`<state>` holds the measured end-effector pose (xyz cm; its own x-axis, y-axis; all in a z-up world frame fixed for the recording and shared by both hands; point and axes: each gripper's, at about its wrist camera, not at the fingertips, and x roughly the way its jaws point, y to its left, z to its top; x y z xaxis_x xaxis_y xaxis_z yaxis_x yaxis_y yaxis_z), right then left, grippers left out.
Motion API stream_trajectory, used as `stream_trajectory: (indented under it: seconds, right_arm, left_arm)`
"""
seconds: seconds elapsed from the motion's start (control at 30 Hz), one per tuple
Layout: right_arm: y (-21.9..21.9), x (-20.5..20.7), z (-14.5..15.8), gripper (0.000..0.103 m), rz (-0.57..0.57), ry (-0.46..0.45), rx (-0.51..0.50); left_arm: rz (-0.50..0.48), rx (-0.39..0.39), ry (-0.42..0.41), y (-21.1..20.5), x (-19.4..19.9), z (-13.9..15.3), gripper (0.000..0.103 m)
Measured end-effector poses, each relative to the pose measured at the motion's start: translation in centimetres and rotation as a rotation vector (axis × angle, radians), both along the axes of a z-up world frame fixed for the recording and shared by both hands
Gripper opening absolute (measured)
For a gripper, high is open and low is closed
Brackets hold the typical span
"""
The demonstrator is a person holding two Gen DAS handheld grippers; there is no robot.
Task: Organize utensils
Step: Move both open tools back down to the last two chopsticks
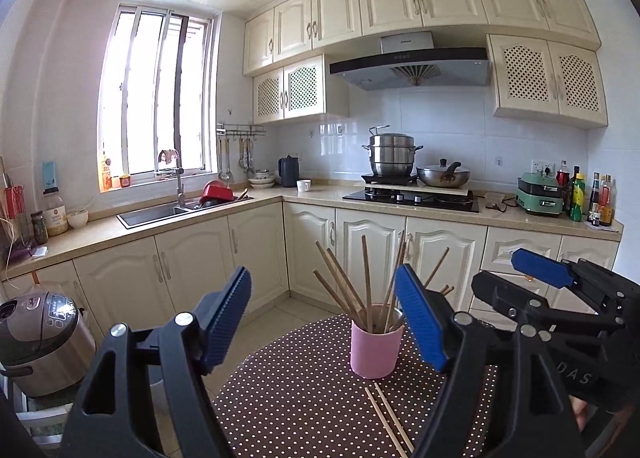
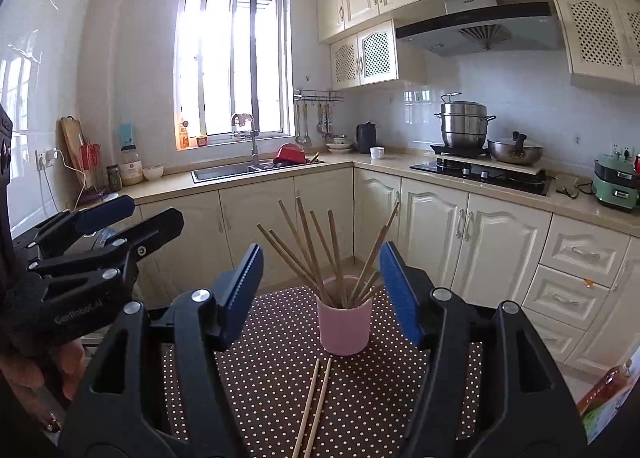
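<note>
A pink cup [image 1: 376,350] [image 2: 344,328] stands on the brown polka-dot table [image 1: 288,398] [image 2: 260,362]. Several wooden chopsticks [image 1: 366,270] [image 2: 308,246] fan out of the cup. Two pale chopsticks [image 1: 388,418] [image 2: 316,402] lie side by side on the cloth, nearer to me than the cup. My left gripper [image 1: 322,276] is open just short of the cup, with nothing between its blue pads. My right gripper [image 2: 322,252] is also open and empty, aimed at the cup. Each gripper shows in the other's view: the right gripper [image 1: 516,274] and the left gripper [image 2: 156,210].
A rice cooker [image 1: 40,338] stands low at the left of the table. Cream cabinets [image 1: 192,266] run under an L-shaped counter with a sink [image 1: 156,214] and a stove [image 1: 412,198]. A colourful package [image 2: 612,390] lies at the right edge. A hand [image 2: 60,370] holds the left gripper.
</note>
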<state>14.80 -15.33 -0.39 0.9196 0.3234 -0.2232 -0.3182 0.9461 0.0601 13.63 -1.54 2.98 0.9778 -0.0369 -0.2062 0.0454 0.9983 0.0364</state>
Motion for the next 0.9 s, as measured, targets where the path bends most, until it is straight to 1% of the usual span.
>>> stream_trajectory:
  seconds: [0.1, 0.17, 0.27, 0.37, 0.43, 0.57, 0.67, 0.8, 0.9]
  right_arm:
    - [-0.3, -0.5, -0.6, 0.062, -0.005, -0.001, -0.003]
    - [-0.4, -0.7, -1.1, 0.062, -0.012, 0.0, -0.011]
    - [-0.5, -0.8, -2.1, 0.062, -0.016, 0.015, -0.02]
    - [-0.7, -0.6, -3.4, 0.063, -0.016, 0.045, -0.026]
    - [-0.7, -0.3, -4.6, 0.063, -0.017, 0.074, -0.022]
    - [-0.9, 0.5, -7.0, 0.063, -0.023, 0.132, -0.027]
    - [-1.0, 1.4, -9.1, 0.063, -0.035, 0.185, -0.042]
    - [-1.7, 2.9, -11.9, 0.063, -0.056, 0.272, -0.031]
    - [-2.3, 4.0, -14.1, 0.063, -0.07, 0.34, -0.025]
  left_arm:
    - [-0.007, 0.003, -0.022, -0.5, -0.8, -0.6, 0.074]
    - [-0.016, 0.01, -0.019, -0.9, -1.1, -1.3, 0.074]
    - [-0.023, 0.023, 0.013, -1.3, -0.7, -2.4, 0.075]
    - [-0.036, 0.028, 0.069, -1.7, 0.1, -4.0, 0.075]
    - [-0.044, 0.033, 0.13, -2.0, 1.0, -5.5, 0.075]
    - [-0.038, 0.071, 0.259, -2.4, 3.2, -8.5, 0.075]
    - [-0.05, 0.077, 0.381, -2.7, 5.1, -11.0, 0.075]
    - [-0.051, 0.037, 0.536, -2.3, 7.9, -14.6, 0.075]
    - [-0.052, 0.008, 0.626, -2.3, 9.5, -17.1, 0.075]
